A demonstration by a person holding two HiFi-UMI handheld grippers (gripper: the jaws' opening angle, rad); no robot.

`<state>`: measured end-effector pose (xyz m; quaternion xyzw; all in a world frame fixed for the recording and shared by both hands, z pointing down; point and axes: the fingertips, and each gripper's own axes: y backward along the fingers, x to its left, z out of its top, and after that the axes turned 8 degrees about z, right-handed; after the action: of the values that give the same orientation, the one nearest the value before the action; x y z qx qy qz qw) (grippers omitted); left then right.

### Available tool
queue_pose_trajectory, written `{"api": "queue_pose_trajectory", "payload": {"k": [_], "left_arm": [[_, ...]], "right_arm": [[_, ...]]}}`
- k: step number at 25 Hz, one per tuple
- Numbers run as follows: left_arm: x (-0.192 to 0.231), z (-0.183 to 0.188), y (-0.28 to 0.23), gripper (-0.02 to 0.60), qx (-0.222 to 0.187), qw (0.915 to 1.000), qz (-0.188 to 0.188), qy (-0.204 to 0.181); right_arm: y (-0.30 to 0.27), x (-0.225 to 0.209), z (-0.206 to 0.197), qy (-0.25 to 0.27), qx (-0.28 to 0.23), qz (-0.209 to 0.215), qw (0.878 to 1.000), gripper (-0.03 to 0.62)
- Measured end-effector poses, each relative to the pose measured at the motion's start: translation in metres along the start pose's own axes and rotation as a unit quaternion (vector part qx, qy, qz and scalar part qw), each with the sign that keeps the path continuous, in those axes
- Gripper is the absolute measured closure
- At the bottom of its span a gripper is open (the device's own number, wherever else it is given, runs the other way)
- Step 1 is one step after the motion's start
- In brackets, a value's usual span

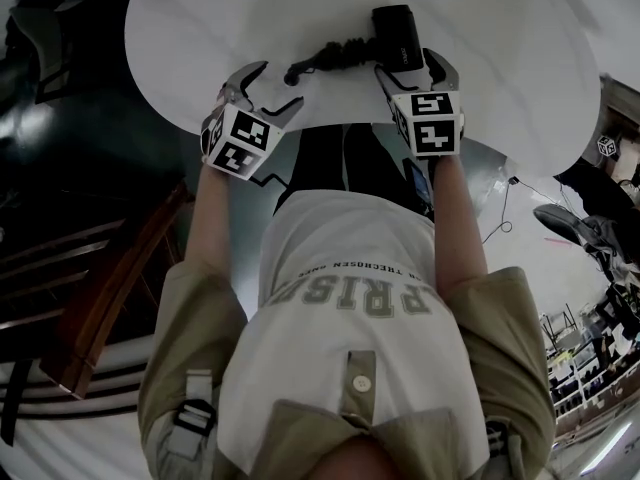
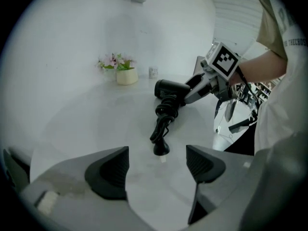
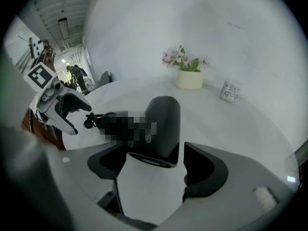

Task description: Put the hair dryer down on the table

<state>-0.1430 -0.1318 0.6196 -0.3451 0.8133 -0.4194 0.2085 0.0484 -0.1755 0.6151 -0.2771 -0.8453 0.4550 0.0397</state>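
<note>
The black hair dryer (image 1: 397,33) lies on the round white table (image 1: 200,28), its coiled cord (image 1: 330,56) trailing left to the plug (image 2: 161,149). My right gripper (image 1: 412,68) straddles the dryer's rear end. In the right gripper view the dryer (image 3: 161,124) fills the space between the jaws of my right gripper (image 3: 151,162), with a thin gap at the right pad (image 3: 202,170), so it is open. My left gripper (image 1: 268,90) hovers open over the table near the plug, holding nothing. From the left gripper view the dryer (image 2: 171,88) rests flat on the tabletop.
A small pot of pink flowers (image 2: 126,75) and a little jar (image 2: 153,72) stand at the table's far side by the wall. A dark wooden chair (image 1: 110,298) is at my left, below the table edge. I stand close against the near rim.
</note>
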Motion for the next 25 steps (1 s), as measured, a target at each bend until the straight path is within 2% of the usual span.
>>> {"api": "queue_pose_trajectory", "payload": {"k": [4, 7, 10, 14, 22, 25], "left_arm": [[-0.001, 0.014, 0.009, 0.192, -0.027, 0.9995, -0.006, 0.016], [0.000, 0.043, 0.026, 0.192, -0.070, 0.9967, 0.003, 0.041], [0.004, 0.078, 0.045, 0.192, -0.121, 0.9896, 0.021, 0.074], [0.006, 0.116, 0.072, 0.192, -0.178, 0.9794, 0.054, 0.078], [0.012, 0.166, 0.128, 0.193, -0.271, 0.9497, 0.127, 0.093], [0.016, 0.182, 0.158, 0.193, -0.310, 0.9308, 0.163, 0.103]], "right_arm": [[0.016, -0.004, 0.018, -0.008, -0.048, -0.009, 0.999, 0.215], [0.039, -0.011, 0.038, -0.020, -0.100, -0.022, 0.995, 0.215], [0.066, -0.020, 0.056, -0.032, -0.144, -0.036, 0.988, 0.221], [0.105, -0.025, 0.078, -0.034, -0.200, -0.058, 0.977, 0.241], [0.174, -0.012, 0.121, 0.040, -0.289, -0.073, 0.954, 0.267], [0.199, -0.004, 0.137, 0.066, -0.321, -0.072, 0.942, 0.287]]}}
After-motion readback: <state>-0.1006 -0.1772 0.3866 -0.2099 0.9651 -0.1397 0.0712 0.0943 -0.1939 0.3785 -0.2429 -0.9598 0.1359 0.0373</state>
